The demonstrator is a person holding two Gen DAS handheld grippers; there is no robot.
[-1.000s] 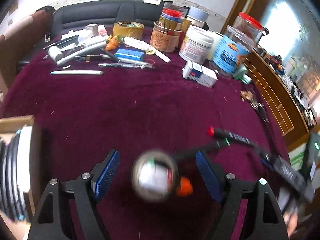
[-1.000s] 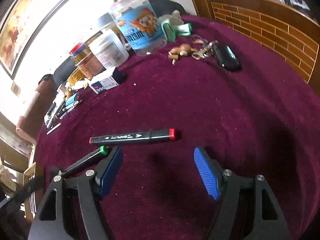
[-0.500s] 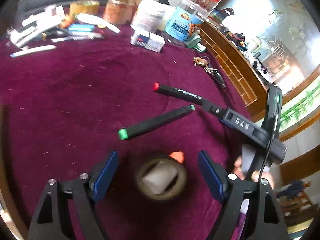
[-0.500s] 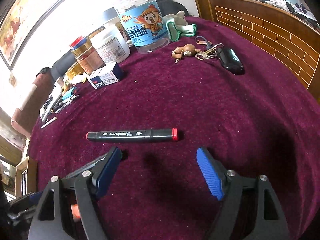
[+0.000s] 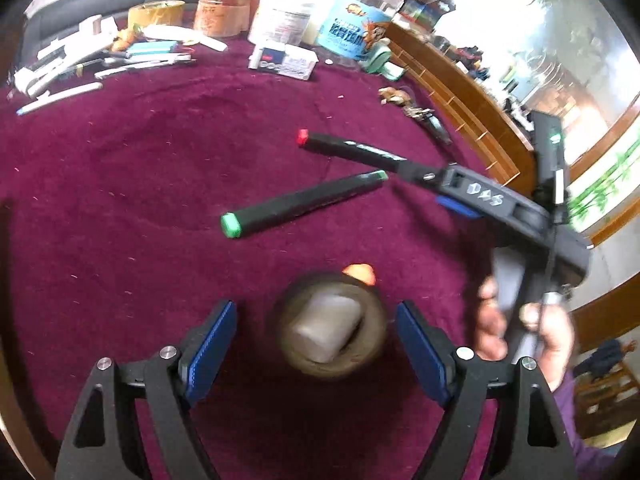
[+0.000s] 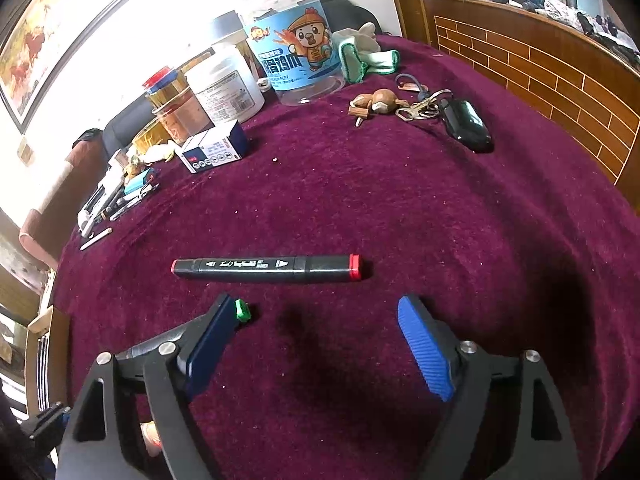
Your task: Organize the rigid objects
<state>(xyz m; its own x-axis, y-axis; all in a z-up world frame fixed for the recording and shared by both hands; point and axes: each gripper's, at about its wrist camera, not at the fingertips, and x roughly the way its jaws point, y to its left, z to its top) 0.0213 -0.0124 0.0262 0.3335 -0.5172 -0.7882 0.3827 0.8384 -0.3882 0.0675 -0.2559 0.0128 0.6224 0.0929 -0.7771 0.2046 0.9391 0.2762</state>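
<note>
A black marker with red ends lies flat on the maroon cloth, just ahead of my open, empty right gripper; it also shows in the left wrist view. A black marker with green ends lies beside it; its green tip peeks past my right gripper's left finger. My left gripper is open, its pads on either side of a brown tape roll with a white block in its core and an orange bit at its far edge. The roll looks blurred.
Jars and tubs, a small box, gloves, keys with a black fob and a pile of pens line the table's far side. A wooden rail runs along the right.
The left gripper has swung right and come closer to the tape roll, which now sits between its pads. The right gripper has moved nearer to the red-ended marker.
</note>
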